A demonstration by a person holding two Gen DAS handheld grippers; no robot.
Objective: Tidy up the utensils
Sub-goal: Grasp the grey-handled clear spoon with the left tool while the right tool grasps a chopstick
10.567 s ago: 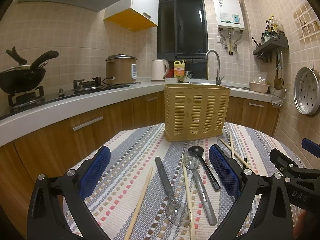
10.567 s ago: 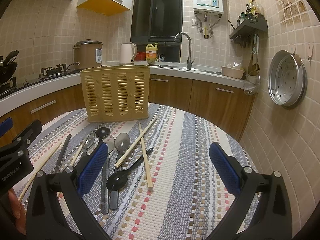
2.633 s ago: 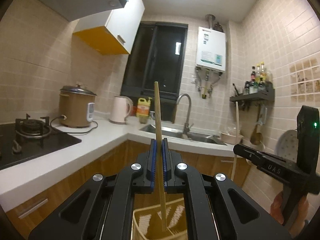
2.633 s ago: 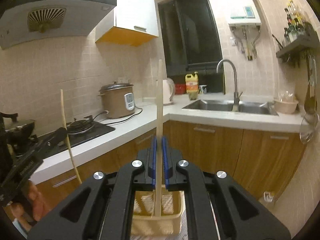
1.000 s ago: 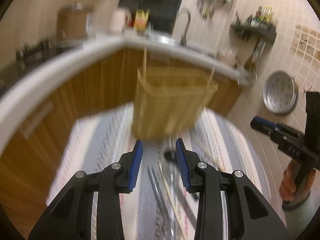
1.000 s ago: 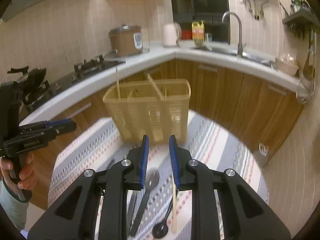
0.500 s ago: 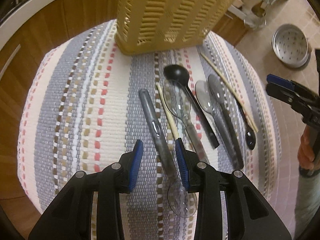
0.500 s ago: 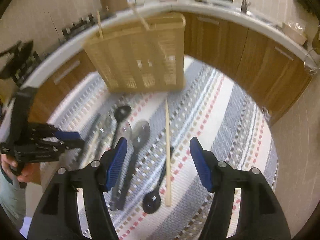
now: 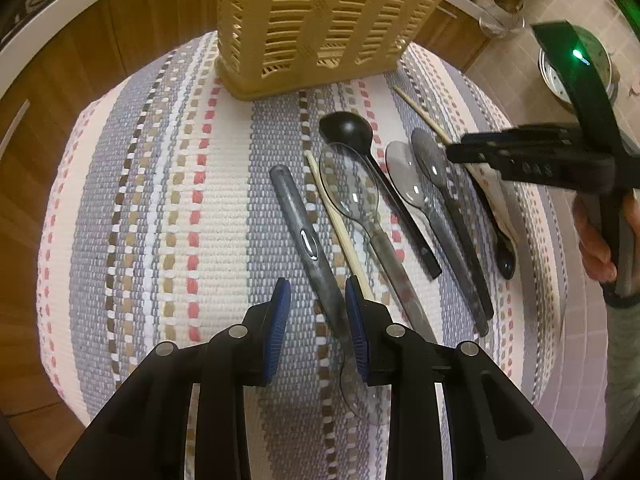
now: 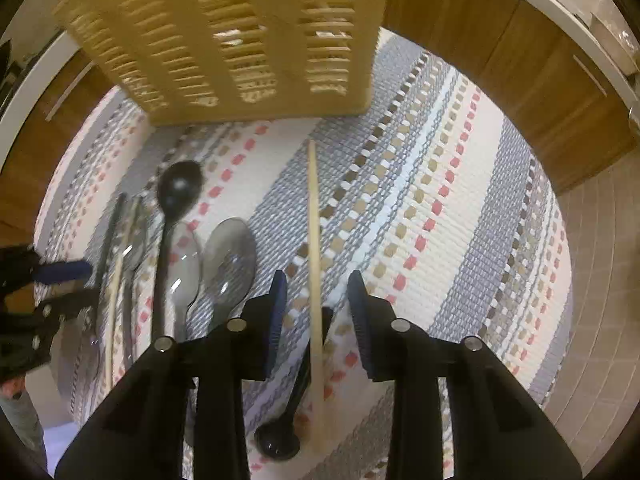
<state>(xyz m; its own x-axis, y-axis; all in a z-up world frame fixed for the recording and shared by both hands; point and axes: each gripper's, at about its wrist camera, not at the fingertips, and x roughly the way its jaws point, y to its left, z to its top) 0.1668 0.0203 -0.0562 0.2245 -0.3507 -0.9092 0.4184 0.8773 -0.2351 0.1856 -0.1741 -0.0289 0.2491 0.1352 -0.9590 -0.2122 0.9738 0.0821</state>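
Observation:
A yellow slotted basket (image 9: pixel 320 20) stands at the far side of the striped mat (image 9: pixel 168 208); it also shows in the right wrist view (image 10: pixel 224 36). My left gripper (image 9: pixel 316 304) is open and low over the mat, its fingers on either side of a grey-handled clear spoon (image 9: pixel 308 240), with a wooden chopstick (image 9: pixel 340 232) just right of it. My right gripper (image 10: pixel 316 292) is open, its fingers on either side of a wooden chopstick (image 10: pixel 314 232) lying on the mat. Black and clear spoons (image 10: pixel 176 200) lie to its left.
Several more spoons (image 9: pixel 432 184) and a small black spoon (image 9: pixel 504 256) lie on the right of the mat. Wooden cabinets (image 10: pixel 500 64) and a white counter edge surround the round table. A steel steamer pan (image 9: pixel 600 64) hangs on the tiled wall.
Both grippers have let go of their chopsticks, which now stand in the basket, and dropped to the mat. The right gripper has narrowed around a chopstick; the left moved closer over the grey spoon handle.

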